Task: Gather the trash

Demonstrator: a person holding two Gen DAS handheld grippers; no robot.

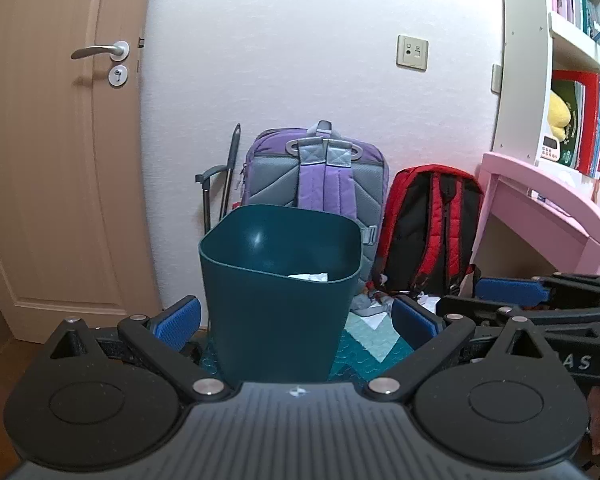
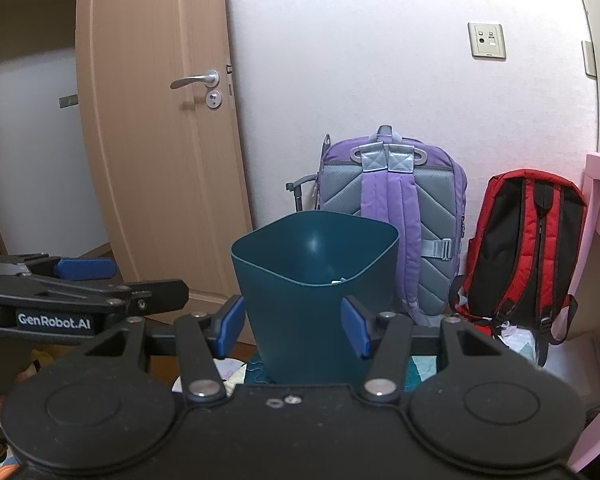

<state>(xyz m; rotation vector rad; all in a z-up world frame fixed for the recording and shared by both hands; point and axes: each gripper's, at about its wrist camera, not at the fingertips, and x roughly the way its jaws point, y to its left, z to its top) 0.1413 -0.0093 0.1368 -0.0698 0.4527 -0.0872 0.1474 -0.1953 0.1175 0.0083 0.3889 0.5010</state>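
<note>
A dark teal waste bin (image 1: 278, 300) (image 2: 312, 300) stands upright on a teal patterned mat, just ahead of both grippers. White crumpled paper (image 1: 310, 277) lies inside it, near the rim. My left gripper (image 1: 296, 322) is open, its blue pads either side of the bin's lower wall, nothing held. My right gripper (image 2: 294, 330) is open too, in front of the bin, empty. Each gripper shows in the other's view: the right one (image 1: 512, 292) at the right edge, the left one (image 2: 80, 270) at the left edge. More white scraps (image 1: 428, 300) lie on the floor by the red backpack.
A purple and grey backpack (image 1: 320, 176) and a red and black backpack (image 1: 432, 232) lean on the white wall behind the bin. A wooden door (image 1: 56, 152) stands left. A pink desk (image 1: 548, 208) and a bookshelf (image 1: 572, 60) are on the right.
</note>
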